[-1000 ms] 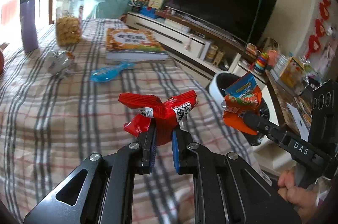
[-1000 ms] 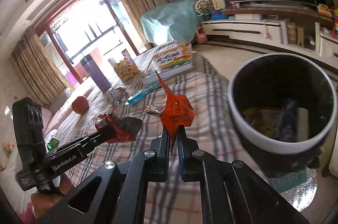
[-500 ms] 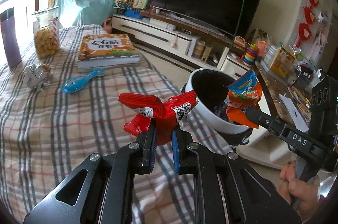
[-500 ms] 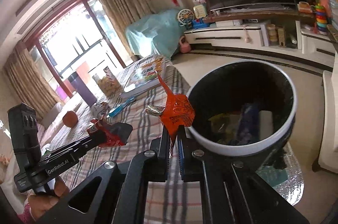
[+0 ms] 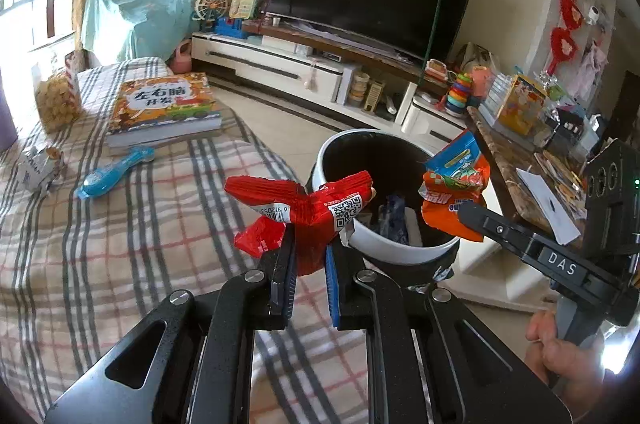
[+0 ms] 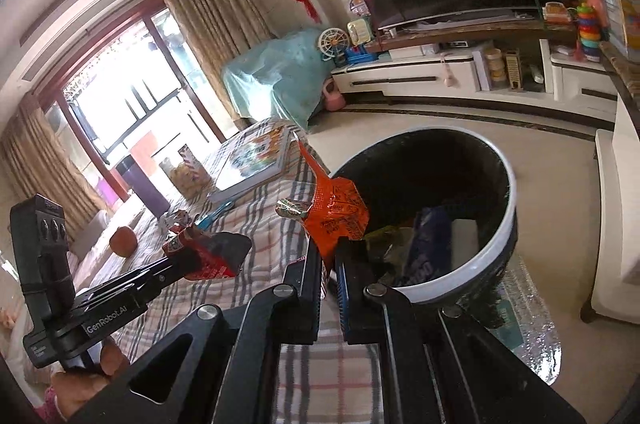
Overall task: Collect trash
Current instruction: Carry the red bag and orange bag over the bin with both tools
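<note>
The left gripper (image 5: pixel 310 256) pinches a red snack wrapper (image 5: pixel 304 202) and the right gripper (image 6: pixel 329 264) pinches an orange one (image 6: pixel 336 216), both held by the trash bin (image 6: pixel 508 224) for dropping in.

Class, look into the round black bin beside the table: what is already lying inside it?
Inside the bin lie a dark blue wrapper, a white piece and a yellowish wrapper. Anything beneath them is covered.

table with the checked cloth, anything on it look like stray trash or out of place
A crumpled silvery wrapper lies on the checked cloth near the snack jar, left of the blue spoon-shaped item. It looks like uncollected trash. The book lies flat; nothing looks spilled.
</note>
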`<action>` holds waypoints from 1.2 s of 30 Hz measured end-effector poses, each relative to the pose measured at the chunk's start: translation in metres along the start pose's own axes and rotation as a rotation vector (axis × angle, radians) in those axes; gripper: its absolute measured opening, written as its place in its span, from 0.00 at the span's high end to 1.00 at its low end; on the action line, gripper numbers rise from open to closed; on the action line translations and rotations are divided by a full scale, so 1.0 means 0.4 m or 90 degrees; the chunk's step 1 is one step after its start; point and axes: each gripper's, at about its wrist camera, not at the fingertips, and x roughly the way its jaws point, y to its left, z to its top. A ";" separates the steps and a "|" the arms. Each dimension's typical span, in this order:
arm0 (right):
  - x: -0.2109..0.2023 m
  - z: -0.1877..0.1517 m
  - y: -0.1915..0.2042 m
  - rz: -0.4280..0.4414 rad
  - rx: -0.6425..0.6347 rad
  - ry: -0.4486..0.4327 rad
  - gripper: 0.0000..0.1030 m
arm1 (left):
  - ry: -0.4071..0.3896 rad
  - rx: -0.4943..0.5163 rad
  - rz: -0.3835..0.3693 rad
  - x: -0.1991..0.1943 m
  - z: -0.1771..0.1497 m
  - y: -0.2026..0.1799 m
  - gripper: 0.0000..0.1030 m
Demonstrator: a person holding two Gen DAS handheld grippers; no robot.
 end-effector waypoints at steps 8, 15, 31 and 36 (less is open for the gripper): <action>-0.009 0.016 -0.042 -0.016 0.011 -0.009 0.94 | 0.001 0.015 -0.006 0.029 0.021 -0.038 0.89; -0.006 0.031 -0.074 -0.026 0.019 -0.012 0.94 | 0.004 0.022 -0.012 0.060 0.043 -0.070 0.89; 0.022 0.066 -0.128 -0.048 0.032 -0.007 0.94 | 0.020 0.040 -0.022 0.138 0.085 -0.119 0.89; 0.037 0.079 -0.136 -0.054 0.031 -0.001 0.94 | 0.026 0.042 -0.022 0.158 0.092 -0.129 0.89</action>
